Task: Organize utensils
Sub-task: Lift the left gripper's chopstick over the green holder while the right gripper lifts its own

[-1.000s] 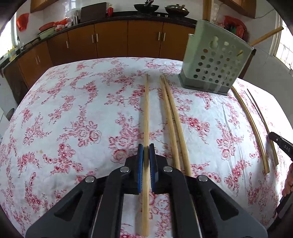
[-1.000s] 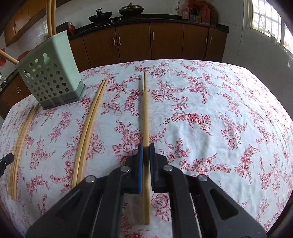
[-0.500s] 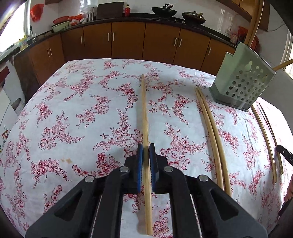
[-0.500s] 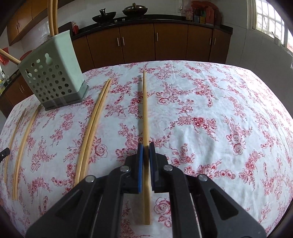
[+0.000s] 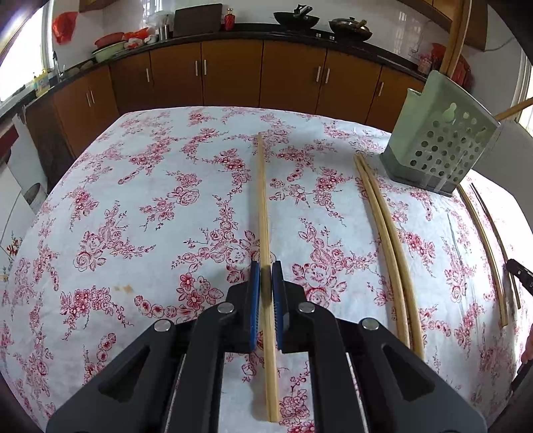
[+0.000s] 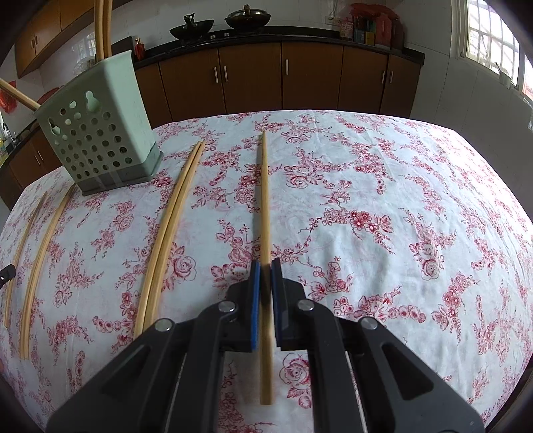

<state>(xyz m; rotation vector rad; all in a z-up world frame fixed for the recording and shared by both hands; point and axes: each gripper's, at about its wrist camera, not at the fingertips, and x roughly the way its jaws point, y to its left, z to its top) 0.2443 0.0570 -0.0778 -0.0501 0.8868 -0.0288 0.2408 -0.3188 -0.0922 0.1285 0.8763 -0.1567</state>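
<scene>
Bamboo chopstick (image 5: 263, 206) between shut gripper (image 5: 266, 266)

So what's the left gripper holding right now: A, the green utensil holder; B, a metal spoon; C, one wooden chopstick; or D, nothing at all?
C: the left gripper is shut on a single wooden chopstick that runs between its blue pads.

A home kitchen: brown wooden cabinets (image 5: 233, 76) with metal handles run behind a table draped in a red-flowered white cloth (image 5: 160, 206). On the dark countertop (image 6: 299, 31) above the cabinets sit two black woks (image 6: 220, 23), with bowls (image 5: 108, 50) and a red bottle (image 5: 229, 21) farther along it. A window (image 6: 489, 43) lights the white-tiled wall to the cabinets' right.
</scene>
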